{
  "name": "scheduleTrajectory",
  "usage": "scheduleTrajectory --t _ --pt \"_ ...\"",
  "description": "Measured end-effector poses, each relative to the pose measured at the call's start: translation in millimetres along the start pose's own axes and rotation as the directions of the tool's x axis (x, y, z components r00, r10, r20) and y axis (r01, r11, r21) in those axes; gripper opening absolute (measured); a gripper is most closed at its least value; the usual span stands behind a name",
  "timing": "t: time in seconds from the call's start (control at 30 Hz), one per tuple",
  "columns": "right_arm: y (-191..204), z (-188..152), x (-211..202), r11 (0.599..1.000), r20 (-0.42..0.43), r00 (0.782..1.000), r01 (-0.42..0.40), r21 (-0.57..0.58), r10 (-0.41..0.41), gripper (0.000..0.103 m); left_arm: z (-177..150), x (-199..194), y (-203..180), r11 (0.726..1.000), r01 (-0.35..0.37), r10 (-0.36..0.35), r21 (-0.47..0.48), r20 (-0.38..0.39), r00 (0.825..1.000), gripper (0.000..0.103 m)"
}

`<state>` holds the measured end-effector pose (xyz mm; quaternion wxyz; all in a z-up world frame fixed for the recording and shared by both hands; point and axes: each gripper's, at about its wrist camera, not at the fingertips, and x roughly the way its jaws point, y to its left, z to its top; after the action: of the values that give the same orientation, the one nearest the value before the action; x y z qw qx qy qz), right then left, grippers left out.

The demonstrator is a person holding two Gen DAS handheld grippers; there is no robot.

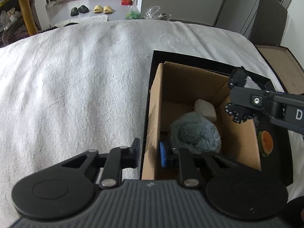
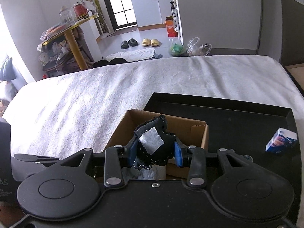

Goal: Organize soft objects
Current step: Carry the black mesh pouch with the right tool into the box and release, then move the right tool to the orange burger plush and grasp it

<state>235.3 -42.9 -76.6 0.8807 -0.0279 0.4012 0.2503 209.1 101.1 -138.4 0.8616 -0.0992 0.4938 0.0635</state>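
Note:
An open cardboard box (image 1: pixel 190 87) stands in a black tray (image 1: pixel 191 57) on a white towel. Inside lie a blue-grey plush (image 1: pixel 195 133) and a pale soft lump (image 1: pixel 206 110). My left gripper (image 1: pixel 150 150) is shut on the box's left wall, one finger outside and one inside. My right gripper (image 2: pixel 155 150) is shut on a black stitched cloth piece (image 2: pixel 153 140) with a white patch, held above the box (image 2: pixel 191 131). In the left wrist view this right gripper (image 1: pixel 239 98) hangs over the box's right side with the cloth (image 1: pixel 238 76).
A burger-shaped toy (image 1: pixel 266 142) and a small blue and white carton (image 2: pixel 282 140) lie in the tray (image 2: pixel 228 112) beside the box. The white towel (image 1: pixel 76 85) spreads left and ahead. Beyond its far edge are slippers (image 2: pixel 150 42), plastic bags (image 2: pixel 197 47) and a yellow-legged table (image 2: pixel 74 43).

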Motion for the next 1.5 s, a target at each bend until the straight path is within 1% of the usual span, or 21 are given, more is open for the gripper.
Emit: scheduleTrajectory --t 0.07,0.13,0.5,0.53,0.57,0.6,0.63,0.73,0.87,1.23,1.5 --pt "3.6 1.5 3.5 1.0 -0.006 1.0 -0.008 -0.008 0.008 0.039 1.3 2.1 1.2 1.0 0.015 -0.015 -0.007 -0.001 1.0 0.009" --pt "6.6 3.5 7.1 1.0 -0.011 1.0 -0.014 -0.022 0.014 0.039 1.0 3.4 1.3 1.0 0.027 -0.027 -0.005 0.004 1.0 0.009" --pt "18.0 14.1 25.8 0.998 -0.034 0.998 -0.048 -0.036 0.047 0.04 3.2 12.8 6.7 0.999 0.042 -0.042 -0.025 -0.006 0.999 0.008" --pt "20.3 14.8 26.5 0.998 -0.033 0.998 -0.057 -0.038 0.055 0.043 3.1 13.0 7.2 0.999 0.044 -0.044 -0.027 -0.005 0.999 0.008" --pt "22.3 15.3 27.6 0.997 -0.033 0.998 -0.063 -0.039 0.061 0.05 3.3 13.4 8.1 0.998 0.047 -0.047 -0.031 -0.006 0.999 0.009" --pt "23.7 15.5 28.7 0.998 -0.039 0.998 -0.06 -0.037 0.058 0.053 3.6 14.2 9.2 0.998 0.049 -0.049 -0.035 -0.007 0.999 0.009" --pt "23.6 15.7 30.1 0.998 -0.048 0.997 -0.063 -0.031 0.062 0.058 3.9 14.8 9.7 0.998 0.05 -0.05 -0.039 -0.009 0.999 0.009" --pt "17.9 12.6 28.4 0.997 -0.052 0.995 -0.081 -0.001 0.08 0.059 3.8 15.3 8.7 0.998 0.049 -0.049 -0.033 -0.009 0.999 0.009" --pt "7.0 5.8 26.3 0.997 -0.07 0.995 -0.062 0.037 0.064 0.06 3.6 15.0 9.2 0.998 0.051 -0.052 -0.034 -0.009 0.999 0.009" --pt "-6.6 -15.3 8.7 0.998 -0.099 0.995 -0.017 0.066 0.023 0.06 1.2 8.9 4.8 0.999 0.044 -0.044 -0.013 -0.013 0.999 0.01" --pt "-16.8 -27.4 -5.4 0.996 -0.098 0.995 0.028 0.083 -0.02 0.059 -1.9 -1.0 -4.3 0.999 0.009 -0.009 0.034 0.006 1.0 0.012"
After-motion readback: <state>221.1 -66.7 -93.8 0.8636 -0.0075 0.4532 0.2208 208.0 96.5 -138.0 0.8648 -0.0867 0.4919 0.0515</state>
